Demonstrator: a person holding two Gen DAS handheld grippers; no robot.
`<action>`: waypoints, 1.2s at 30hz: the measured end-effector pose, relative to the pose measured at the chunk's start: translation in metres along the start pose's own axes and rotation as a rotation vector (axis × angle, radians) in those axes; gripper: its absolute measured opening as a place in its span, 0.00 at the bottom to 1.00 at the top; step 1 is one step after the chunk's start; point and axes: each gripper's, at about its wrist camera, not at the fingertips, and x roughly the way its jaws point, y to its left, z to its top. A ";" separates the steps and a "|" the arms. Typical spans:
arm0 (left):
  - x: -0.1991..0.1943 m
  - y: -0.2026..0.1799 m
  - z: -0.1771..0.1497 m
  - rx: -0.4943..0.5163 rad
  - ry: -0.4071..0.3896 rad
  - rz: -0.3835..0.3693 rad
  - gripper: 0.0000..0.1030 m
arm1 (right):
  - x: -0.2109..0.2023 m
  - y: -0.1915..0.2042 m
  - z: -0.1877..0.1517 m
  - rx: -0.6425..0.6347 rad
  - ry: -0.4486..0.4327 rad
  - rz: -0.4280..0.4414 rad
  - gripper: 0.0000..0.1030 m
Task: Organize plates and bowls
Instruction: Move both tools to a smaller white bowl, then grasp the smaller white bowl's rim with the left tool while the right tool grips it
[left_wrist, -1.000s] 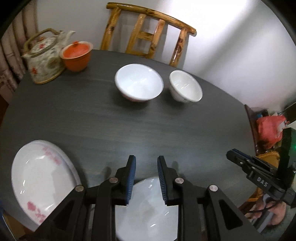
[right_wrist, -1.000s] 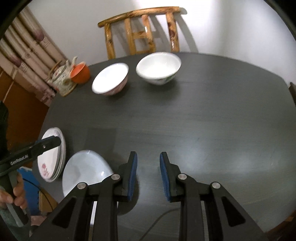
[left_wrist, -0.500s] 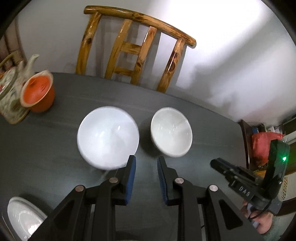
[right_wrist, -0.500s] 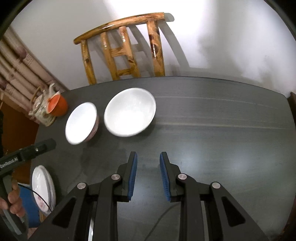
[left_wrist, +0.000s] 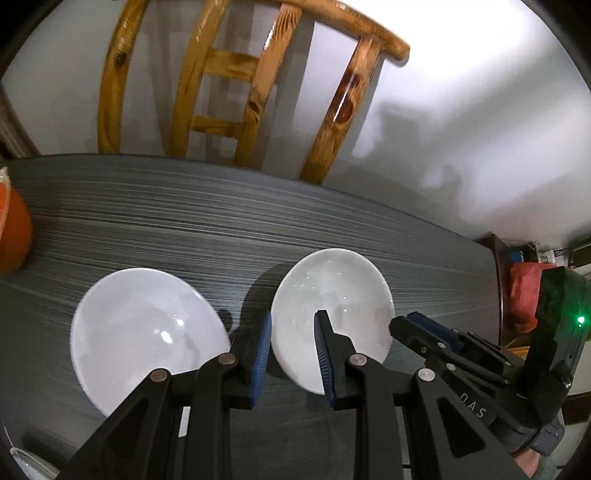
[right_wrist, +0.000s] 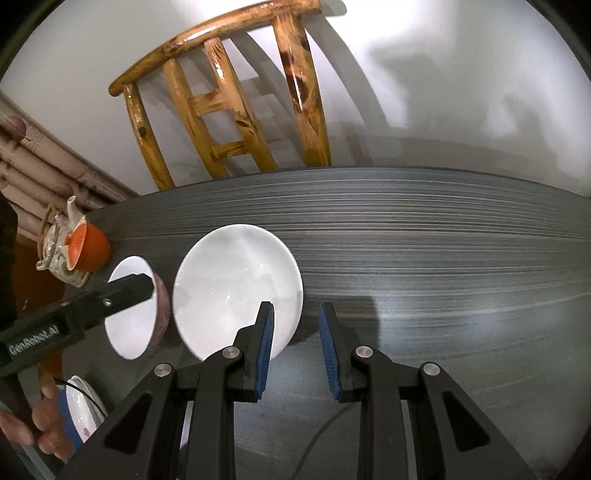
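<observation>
Two glossy white ceramic bowls, side by side and close together, on a dark grey wood-grain table (left_wrist: 332, 229). Smaller bowl (left_wrist: 332, 291): plain white interior, outside unseen from the left wrist. Left gripper (left_wrist: 291, 354): parted, straddling the smaller bowl's near rim, contact unclear. Larger bowl (left_wrist: 147, 332): white inside, pinkish outer wall. Right gripper (right_wrist: 295, 350): parted, one finger over the smaller bowl's rim, empty. Wooden ladder-back chair (left_wrist: 236, 85) behind table. Orange lidded cup (right_wrist: 88, 247) beside patterned teapot (right_wrist: 55, 240).

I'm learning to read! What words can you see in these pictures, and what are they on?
"DAS" on the right gripper body, seen from the left wrist camera.
"GenRobot.AI" on the left gripper body, seen from the right wrist camera.
No other text is readable; the bowls and table carry none.
</observation>
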 end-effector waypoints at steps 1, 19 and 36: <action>0.004 0.001 0.000 0.000 0.003 0.000 0.23 | 0.005 -0.001 0.001 0.000 0.008 0.002 0.24; 0.042 0.004 -0.003 0.008 0.053 0.061 0.11 | 0.036 0.000 0.003 -0.003 0.053 0.033 0.08; -0.005 -0.009 -0.040 0.063 0.052 0.058 0.05 | -0.009 0.006 -0.019 0.003 0.006 -0.004 0.06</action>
